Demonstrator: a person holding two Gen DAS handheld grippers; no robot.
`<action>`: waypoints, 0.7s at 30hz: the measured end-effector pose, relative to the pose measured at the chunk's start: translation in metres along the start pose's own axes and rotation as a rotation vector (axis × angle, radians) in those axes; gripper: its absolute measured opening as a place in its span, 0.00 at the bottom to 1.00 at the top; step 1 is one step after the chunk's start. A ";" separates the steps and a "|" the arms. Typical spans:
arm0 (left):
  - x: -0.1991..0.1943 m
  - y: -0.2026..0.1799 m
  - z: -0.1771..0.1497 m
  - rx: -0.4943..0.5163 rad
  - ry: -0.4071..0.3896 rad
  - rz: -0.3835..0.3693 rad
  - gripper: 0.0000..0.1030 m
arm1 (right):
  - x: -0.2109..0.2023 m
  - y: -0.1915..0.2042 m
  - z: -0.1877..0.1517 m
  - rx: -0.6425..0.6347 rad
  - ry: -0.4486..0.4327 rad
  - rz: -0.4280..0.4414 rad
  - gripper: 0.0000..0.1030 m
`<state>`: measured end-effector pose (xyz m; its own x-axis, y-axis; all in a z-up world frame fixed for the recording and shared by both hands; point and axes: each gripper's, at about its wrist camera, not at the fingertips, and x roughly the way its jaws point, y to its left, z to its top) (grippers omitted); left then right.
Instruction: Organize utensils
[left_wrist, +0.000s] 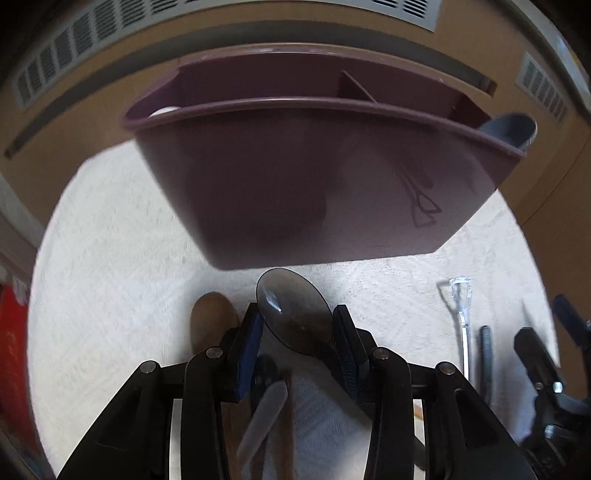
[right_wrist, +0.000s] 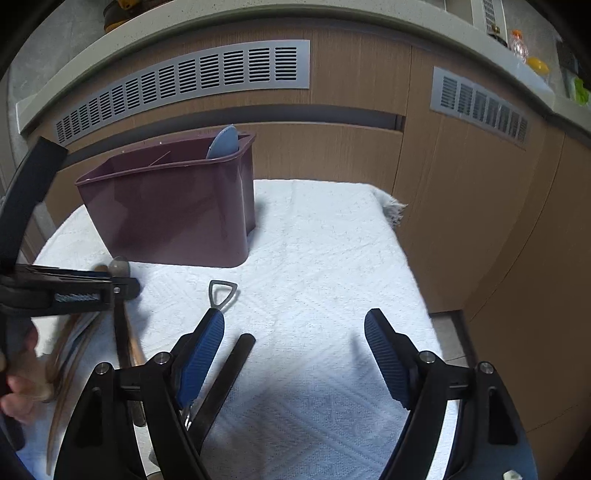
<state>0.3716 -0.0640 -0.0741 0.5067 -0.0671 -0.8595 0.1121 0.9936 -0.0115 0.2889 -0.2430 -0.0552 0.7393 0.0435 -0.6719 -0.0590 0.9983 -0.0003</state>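
A maroon divided utensil holder (left_wrist: 303, 177) stands on the white towel (left_wrist: 110, 280), also in the right wrist view (right_wrist: 173, 210). A blue-grey spatula (right_wrist: 223, 142) stands in its right compartment (left_wrist: 511, 129). My left gripper (left_wrist: 297, 332) is shut on a metal spoon (left_wrist: 295, 310), held just in front of the holder; it shows from the side in the right wrist view (right_wrist: 122, 286). My right gripper (right_wrist: 293, 347) is open and empty over the towel. A clear-handled utensil (right_wrist: 221, 291) and a black handle (right_wrist: 225, 384) lie by its left finger.
A wooden spoon (left_wrist: 212, 321) and more utensils lie under my left gripper, in a pile at the left of the right wrist view (right_wrist: 74, 354). Wooden cabinet fronts with grey vents (right_wrist: 184, 85) rise behind. The towel's fringed corner (right_wrist: 395, 210) marks the table's right edge.
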 end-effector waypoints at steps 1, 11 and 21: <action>0.000 -0.003 -0.001 0.022 -0.019 0.012 0.39 | 0.003 -0.002 0.000 0.013 0.021 0.031 0.73; -0.035 0.028 -0.036 -0.003 -0.118 -0.090 0.36 | 0.033 -0.028 -0.001 0.240 0.233 0.388 0.73; -0.081 0.081 -0.074 -0.030 -0.202 -0.194 0.35 | 0.025 -0.012 0.008 0.157 0.219 0.220 0.74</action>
<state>0.2765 0.0281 -0.0434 0.6386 -0.2696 -0.7208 0.1995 0.9626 -0.1832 0.3139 -0.2541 -0.0663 0.5581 0.2654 -0.7862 -0.0840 0.9607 0.2646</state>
